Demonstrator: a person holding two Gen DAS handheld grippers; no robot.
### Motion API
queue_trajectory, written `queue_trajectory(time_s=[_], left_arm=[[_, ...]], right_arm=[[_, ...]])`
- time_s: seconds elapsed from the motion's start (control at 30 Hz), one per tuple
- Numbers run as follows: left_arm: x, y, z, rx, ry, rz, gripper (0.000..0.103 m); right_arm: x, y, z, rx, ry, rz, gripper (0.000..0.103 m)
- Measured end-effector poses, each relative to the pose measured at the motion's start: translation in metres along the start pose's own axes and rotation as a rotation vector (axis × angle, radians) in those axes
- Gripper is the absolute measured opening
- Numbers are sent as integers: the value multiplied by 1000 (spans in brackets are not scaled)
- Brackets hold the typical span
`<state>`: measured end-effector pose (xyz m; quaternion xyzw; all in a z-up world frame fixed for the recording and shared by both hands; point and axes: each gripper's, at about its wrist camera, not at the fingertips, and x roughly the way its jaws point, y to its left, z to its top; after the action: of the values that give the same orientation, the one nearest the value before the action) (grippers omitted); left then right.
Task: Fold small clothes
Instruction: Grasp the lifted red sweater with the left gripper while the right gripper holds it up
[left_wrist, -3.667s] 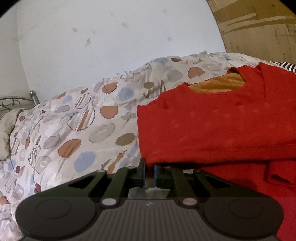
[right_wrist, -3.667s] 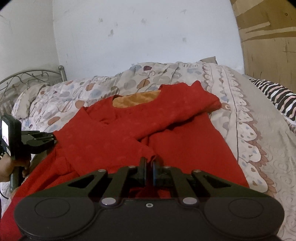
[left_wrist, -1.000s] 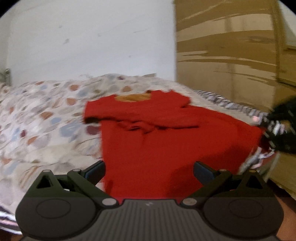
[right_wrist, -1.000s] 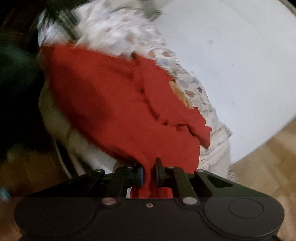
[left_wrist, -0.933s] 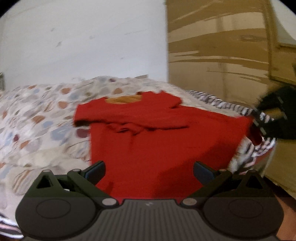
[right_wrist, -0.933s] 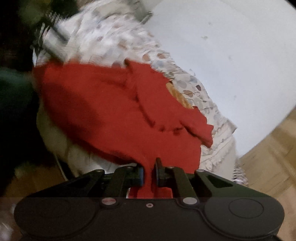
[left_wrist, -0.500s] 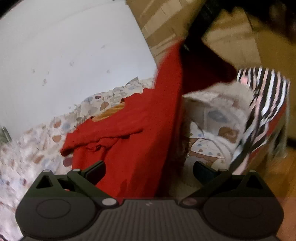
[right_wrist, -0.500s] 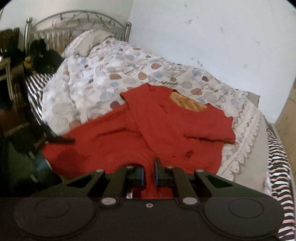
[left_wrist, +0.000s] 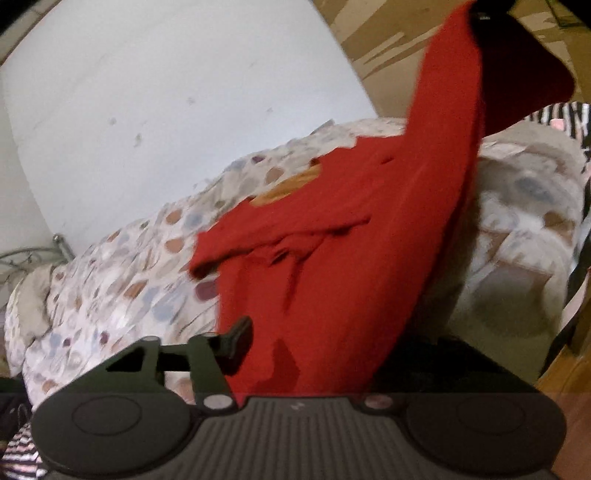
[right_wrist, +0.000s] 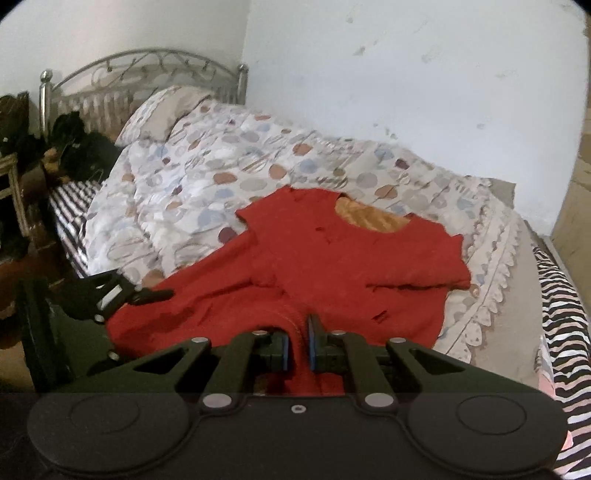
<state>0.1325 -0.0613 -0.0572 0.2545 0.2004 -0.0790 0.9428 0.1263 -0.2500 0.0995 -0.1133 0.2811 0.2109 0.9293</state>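
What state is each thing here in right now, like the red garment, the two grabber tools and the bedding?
Red sweater: sleeves folded across its chest, hem lifted off the bed.
Right gripper: shut on the sweater's hem.
Left gripper: closing, hem cloth between its fingers, not yet pinched.
Patterned quilt: rumpled, spread under the sweater.
Pillow: lying at the headboard.

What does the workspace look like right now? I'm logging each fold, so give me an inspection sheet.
Surface: bed with a patterned quilt, rumpled.
Job's things: red sweater, sleeves folded across its chest, orange lining at the neck; one hem corner lifted.
Clutter: pillow at the headboard; dark items beside the bed, too dim to identify.
Grippers: right hand-held gripper shut on the sweater's hem; left hand-held gripper closing, hem between its jaws.
Cables: nothing seen.
Surroundings: white marked wall, metal headboard, wooden panel, striped sheet.
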Motion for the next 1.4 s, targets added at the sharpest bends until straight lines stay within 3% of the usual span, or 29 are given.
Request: queue_trajectory(time_s=[0.27, 0.43, 0.5, 0.6, 0.63, 0.8, 0.93, 1.17, 1.4], left_arm=[[-13, 22, -29, 94, -53, 56, 62], [-18, 29, -39, 94, -74, 53, 62], [-22, 29, -44, 106, -90, 52, 58], [-28, 29, -52, 120, -93, 38, 34], [-28, 31, -52, 107, -89, 25, 27], [-31, 60, -44, -79, -129, -37, 11], [-45, 72, -33, -129, -244, -6, 9], [-69, 82, -14, -137, -423, 39, 7], [-106, 106, 1, -284, -505, 22, 6]], right_arm=[[-8, 3, -21, 19, -84, -79, 9], [-7, -2, -35, 59, -103, -114, 8], [-6, -4, -39, 70, -101, -118, 8], [-5, -4, -43, 75, -94, -122, 8], [-5, -4, -45, 71, -91, -125, 8], [-1, 0, -56, 48, -72, -140, 8], [7, 9, -72, -19, -53, -194, 8], [-2, 0, -76, 42, -87, -200, 8], [-47, 6, -58, -7, -245, -247, 7]])
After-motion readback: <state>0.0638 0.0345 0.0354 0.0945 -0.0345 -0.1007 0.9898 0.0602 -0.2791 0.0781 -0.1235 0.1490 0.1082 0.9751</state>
